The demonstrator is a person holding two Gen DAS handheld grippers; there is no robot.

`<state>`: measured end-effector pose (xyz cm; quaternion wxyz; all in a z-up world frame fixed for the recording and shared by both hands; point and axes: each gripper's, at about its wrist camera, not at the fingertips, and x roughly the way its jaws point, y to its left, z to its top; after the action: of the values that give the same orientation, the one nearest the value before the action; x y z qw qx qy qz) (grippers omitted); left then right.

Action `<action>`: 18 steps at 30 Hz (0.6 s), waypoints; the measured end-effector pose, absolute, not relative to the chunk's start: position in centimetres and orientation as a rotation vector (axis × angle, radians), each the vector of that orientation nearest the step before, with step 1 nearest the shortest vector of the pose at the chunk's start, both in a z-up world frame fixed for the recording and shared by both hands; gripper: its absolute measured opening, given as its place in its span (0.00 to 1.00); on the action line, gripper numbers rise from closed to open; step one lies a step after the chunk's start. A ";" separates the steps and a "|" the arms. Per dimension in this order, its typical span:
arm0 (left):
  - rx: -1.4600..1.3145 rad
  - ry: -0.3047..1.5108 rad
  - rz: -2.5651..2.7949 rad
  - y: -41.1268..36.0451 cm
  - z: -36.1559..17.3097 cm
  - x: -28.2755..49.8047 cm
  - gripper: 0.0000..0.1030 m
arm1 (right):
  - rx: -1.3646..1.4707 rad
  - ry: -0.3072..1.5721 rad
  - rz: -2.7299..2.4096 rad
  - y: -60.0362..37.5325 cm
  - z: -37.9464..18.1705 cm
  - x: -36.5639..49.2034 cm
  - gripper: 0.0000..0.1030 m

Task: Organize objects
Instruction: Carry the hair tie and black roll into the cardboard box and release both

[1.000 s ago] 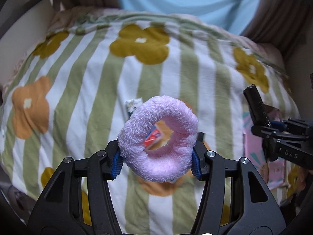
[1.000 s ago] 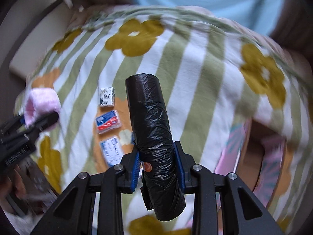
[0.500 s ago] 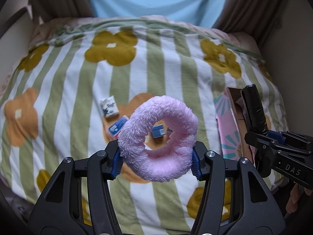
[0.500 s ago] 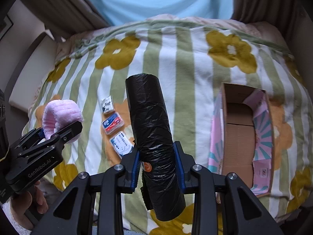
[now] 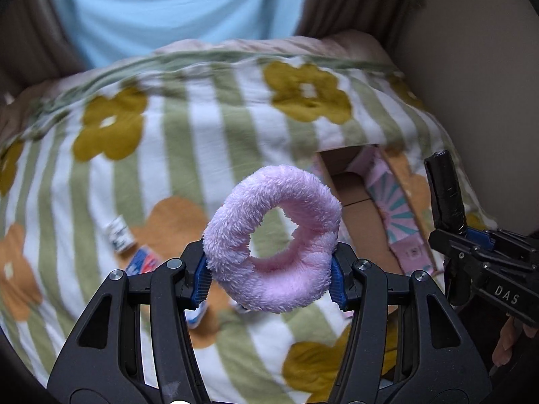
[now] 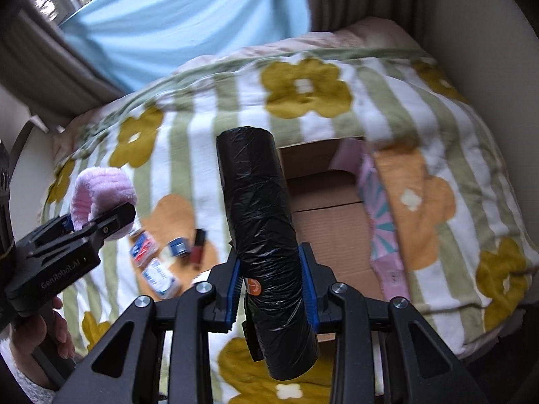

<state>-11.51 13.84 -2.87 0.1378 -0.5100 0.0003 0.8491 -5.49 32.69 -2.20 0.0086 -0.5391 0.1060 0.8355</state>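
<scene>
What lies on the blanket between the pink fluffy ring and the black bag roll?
In the right wrist view, between pink fluffy ring and black bag roll: small packets, blue item, red lipstick.

White letters "DAS" stand on the black body of the right tongs (image 5: 498,269), seen from the left wrist. "GenRobot.AI" runs along the left tongs (image 6: 64,256) in the right wrist view. Print on the small packets (image 6: 158,274) is too blurred to read.

Left gripper (image 5: 271,277) clamped on a fluffy pink ring (image 5: 273,240), held up over a striped flower blanket (image 5: 188,141). Open cardboard box (image 5: 357,215) just behind. Right gripper (image 5: 471,245) off to the side, gripping a black roll (image 5: 444,195).
</scene>
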 end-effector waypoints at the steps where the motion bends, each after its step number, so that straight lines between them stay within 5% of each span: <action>1: -1.476 0.016 2.439 14.9 -3.0 -12.2 0.50 | -1.682 0.330 2.590 33.7 -2.5 -5.6 0.28; 18: -1.518 0.367 2.114 33.9 -12.7 -22.6 0.50 | -1.816 0.390 2.358 41.4 -13.4 -7.3 0.28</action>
<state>-22.60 33.88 -12.72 0.2536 -0.5586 0.1352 0.7780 -7.34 41.42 -13.41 0.0699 -0.6035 0.1296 0.7836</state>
